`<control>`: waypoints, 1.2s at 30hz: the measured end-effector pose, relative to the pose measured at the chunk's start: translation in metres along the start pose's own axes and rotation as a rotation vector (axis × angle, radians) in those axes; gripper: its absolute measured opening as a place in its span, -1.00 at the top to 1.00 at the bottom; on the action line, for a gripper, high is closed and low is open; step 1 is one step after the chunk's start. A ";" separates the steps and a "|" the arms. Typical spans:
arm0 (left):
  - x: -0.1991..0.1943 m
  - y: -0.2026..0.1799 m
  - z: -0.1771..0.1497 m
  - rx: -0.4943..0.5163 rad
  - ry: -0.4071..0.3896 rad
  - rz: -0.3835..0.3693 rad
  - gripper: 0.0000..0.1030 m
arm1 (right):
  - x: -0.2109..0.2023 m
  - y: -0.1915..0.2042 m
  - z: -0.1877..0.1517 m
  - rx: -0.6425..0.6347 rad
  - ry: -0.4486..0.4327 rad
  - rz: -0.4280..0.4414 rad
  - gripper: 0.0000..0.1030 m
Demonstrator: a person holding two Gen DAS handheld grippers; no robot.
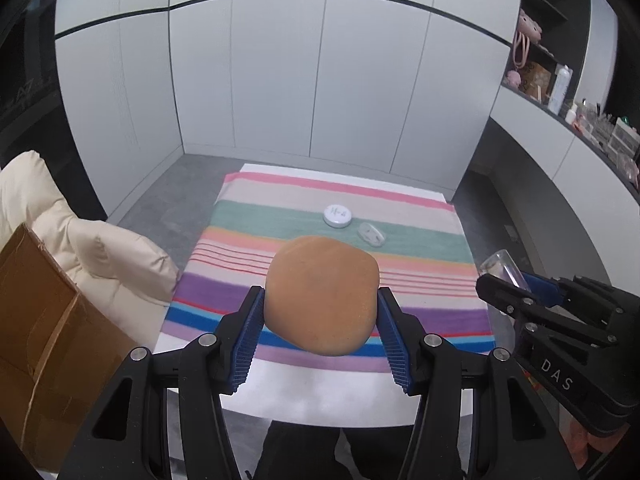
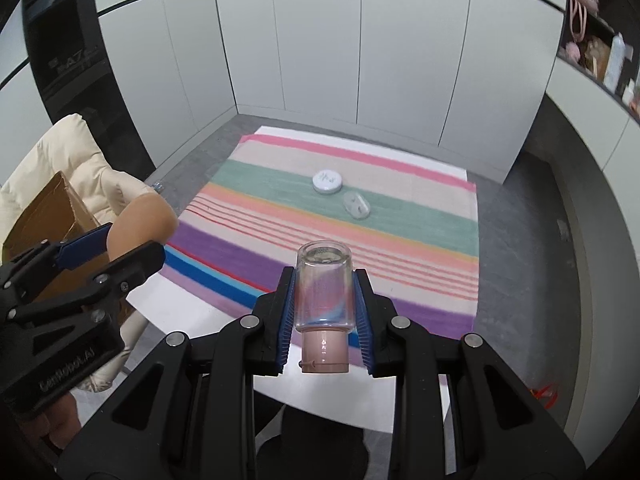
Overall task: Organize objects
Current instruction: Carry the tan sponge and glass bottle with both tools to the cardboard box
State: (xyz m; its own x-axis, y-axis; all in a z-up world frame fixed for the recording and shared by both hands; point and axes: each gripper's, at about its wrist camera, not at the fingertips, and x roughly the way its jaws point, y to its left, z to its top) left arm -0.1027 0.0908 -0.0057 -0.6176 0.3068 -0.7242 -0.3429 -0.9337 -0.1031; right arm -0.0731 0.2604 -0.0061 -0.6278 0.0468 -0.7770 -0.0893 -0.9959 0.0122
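My left gripper [image 1: 320,300] is shut on a round tan bun-like object [image 1: 322,294] and holds it above the near part of the striped cloth [image 1: 248,216]. My right gripper [image 2: 325,280] is shut on a clear bottle with a pink cap [image 2: 323,300], cap toward me, held above the cloth [image 2: 420,216]. The bottle [image 1: 498,266] and right gripper [image 1: 516,286] show at the right of the left wrist view. The left gripper [image 2: 128,242] and bun [image 2: 140,220] show at the left of the right wrist view. A white round tin [image 1: 338,216] [image 2: 327,181] and a small clear oval case [image 1: 372,234] [image 2: 356,205] lie on the green stripe.
The cloth covers a white table [image 1: 320,396]. A cardboard box [image 1: 48,340] and a cream padded chair [image 1: 92,248] stand at the left. White cabinet walls lie behind. A cluttered shelf [image 1: 560,92] runs along the right. Grey floor surrounds the table.
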 end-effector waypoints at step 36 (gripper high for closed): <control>-0.041 0.142 -0.023 -0.188 -0.068 0.206 -0.10 | 0.037 0.145 0.025 -0.156 -0.004 0.131 0.44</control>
State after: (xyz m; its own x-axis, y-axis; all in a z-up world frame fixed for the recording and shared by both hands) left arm -0.1102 -0.0588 -0.0061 -0.7086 0.1126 -0.6966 -0.0716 -0.9936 -0.0879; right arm -0.1288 0.1200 -0.0170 -0.6292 -0.0841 -0.7727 0.1144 -0.9933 0.0149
